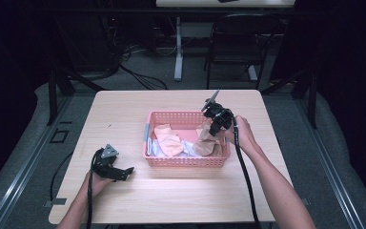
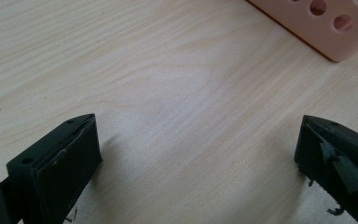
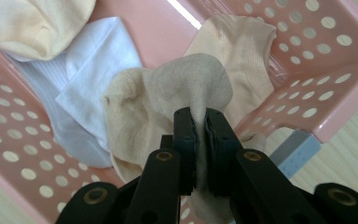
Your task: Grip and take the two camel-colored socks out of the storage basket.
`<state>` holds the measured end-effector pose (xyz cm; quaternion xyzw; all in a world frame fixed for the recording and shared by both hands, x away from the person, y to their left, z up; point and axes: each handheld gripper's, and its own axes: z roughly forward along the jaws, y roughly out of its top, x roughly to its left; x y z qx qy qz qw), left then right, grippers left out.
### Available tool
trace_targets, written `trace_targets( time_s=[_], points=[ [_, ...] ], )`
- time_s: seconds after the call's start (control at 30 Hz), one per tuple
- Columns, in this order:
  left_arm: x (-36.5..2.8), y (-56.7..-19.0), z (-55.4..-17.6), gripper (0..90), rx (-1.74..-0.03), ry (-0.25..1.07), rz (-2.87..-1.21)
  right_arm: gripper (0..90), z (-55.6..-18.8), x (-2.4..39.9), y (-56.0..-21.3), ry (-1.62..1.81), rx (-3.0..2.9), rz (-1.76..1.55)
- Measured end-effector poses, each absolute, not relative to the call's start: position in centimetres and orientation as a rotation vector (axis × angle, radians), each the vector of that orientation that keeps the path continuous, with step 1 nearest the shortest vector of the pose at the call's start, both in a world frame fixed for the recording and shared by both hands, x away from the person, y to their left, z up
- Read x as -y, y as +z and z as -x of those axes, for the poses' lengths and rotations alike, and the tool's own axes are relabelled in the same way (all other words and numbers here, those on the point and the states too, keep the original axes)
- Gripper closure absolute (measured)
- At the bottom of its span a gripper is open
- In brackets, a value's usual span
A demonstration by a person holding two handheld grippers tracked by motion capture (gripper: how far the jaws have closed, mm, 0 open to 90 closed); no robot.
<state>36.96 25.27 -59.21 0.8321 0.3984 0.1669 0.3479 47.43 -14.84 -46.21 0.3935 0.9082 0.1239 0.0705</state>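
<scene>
Right gripper point(image 3: 196, 140) is clamped on a beige knit sock point(image 3: 177, 93), held over the pink perforated plastic basket point(image 1: 186, 161), likely for removal. Left gripper point(image 2: 198, 154) is rested on the light wooden table point(image 2: 168, 70), jaws apart, idle.

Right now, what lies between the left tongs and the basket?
Bare tabletop; high view shows nothing between the open left tongs and the basket.

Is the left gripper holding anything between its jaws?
No. In the left gripper view the left gripper has its jaws spread wide, with bare wooden table between them.
</scene>
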Motion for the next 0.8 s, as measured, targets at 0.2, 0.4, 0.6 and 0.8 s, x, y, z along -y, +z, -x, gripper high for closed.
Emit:
trace_targets(
  time_s=[0.2, 0.4, 0.6, 0.8],
  points=[
    [-25.3, -59.2, -37.0, 0.0, -1.033, 0.433, -2.157, 83.4, -47.2, 14.6, -44.9, 0.362, -2.745, -1.162],
    [-25.3, -59.2, -37.0, 0.0, -1.034, 0.437, -2.157, 83.2, -47.1, 14.3, -43.7, 0.347, -2.759, -1.14],
    [-25.3, -59.2, -37.0, 0.0, -1.035, 0.438, -2.155, 82.3, -46.9, 14.0, -42.7, 0.33, -2.774, -1.13],
    [-25.3, -59.2, -37.0, 0.0, -1.035, 0.438, -2.156, 82.8, -46.6, 14.0, -41.5, 0.32, -2.78, -1.109]
  ],
)
